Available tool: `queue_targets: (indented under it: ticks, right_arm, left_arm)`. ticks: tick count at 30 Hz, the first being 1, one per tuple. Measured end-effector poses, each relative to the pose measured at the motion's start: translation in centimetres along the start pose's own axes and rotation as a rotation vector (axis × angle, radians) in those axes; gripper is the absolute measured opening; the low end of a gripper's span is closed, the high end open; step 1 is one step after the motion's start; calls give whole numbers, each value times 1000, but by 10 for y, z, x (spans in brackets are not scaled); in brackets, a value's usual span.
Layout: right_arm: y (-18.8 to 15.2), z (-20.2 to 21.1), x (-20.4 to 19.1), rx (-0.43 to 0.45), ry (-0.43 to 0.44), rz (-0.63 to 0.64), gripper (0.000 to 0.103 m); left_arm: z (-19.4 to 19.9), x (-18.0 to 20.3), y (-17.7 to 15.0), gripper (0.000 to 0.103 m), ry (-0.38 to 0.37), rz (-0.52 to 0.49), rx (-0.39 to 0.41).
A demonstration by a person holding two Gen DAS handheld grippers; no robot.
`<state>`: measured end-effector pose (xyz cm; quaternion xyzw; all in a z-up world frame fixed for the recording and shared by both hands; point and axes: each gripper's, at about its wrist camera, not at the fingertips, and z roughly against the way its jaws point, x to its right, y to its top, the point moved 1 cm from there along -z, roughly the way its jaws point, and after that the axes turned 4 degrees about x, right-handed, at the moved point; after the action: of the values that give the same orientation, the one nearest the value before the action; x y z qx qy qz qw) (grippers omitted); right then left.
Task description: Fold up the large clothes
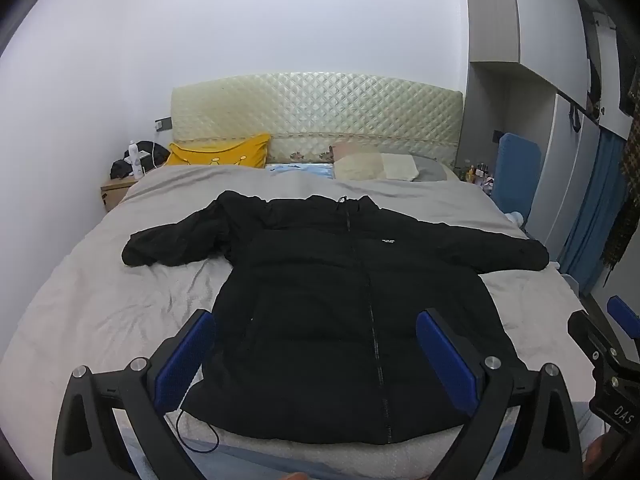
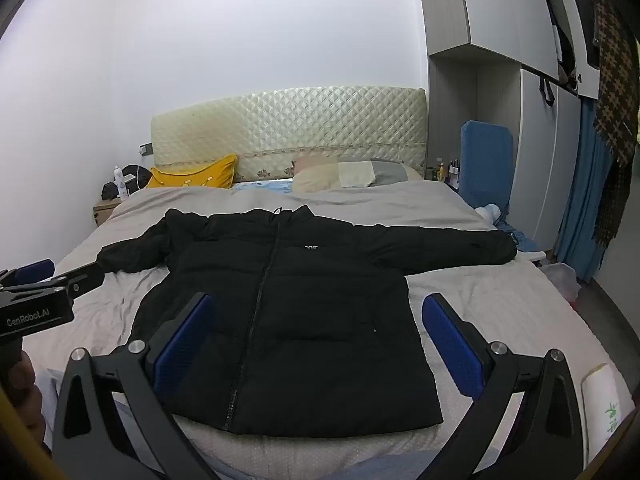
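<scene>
Lying face up on grey bed cover (image 1: 100, 304), zipped, sleeves spread wide: black jacket (image 1: 320, 300), flat and ready for first fold, hem nearest person. Left gripper (image 1: 316, 354) released, jaws wide, above hem, grasping nothing. Right gripper (image 2: 316, 340) likewise released, empty, over jacket's lower right. Left view alone shows loose cord at hem corner; right view alone shows white roll beside jacket's right, plus hand on left handle.

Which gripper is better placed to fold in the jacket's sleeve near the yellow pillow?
Left, probably. The left gripper, open and empty, sits nearer that sleeve; the right gripper sits further toward the other sleeve.
</scene>
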<state>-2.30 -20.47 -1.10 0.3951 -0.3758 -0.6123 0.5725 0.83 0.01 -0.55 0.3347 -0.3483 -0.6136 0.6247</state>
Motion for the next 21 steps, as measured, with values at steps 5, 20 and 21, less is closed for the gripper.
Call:
queue_targets:
  ticks: [5,20,21]
  right_arm:
    - [0,0,-1,8,-4,5,103]
    - [3,1,3,10,-6,2,103]
    - [2,2,1,12,-7,4,103]
  left_arm:
    - [4,0,1,102,7,12,9]
    - [4,-3,-4,102,-9,1,3]
    - [4,-4,-4,102,-12,2,2]
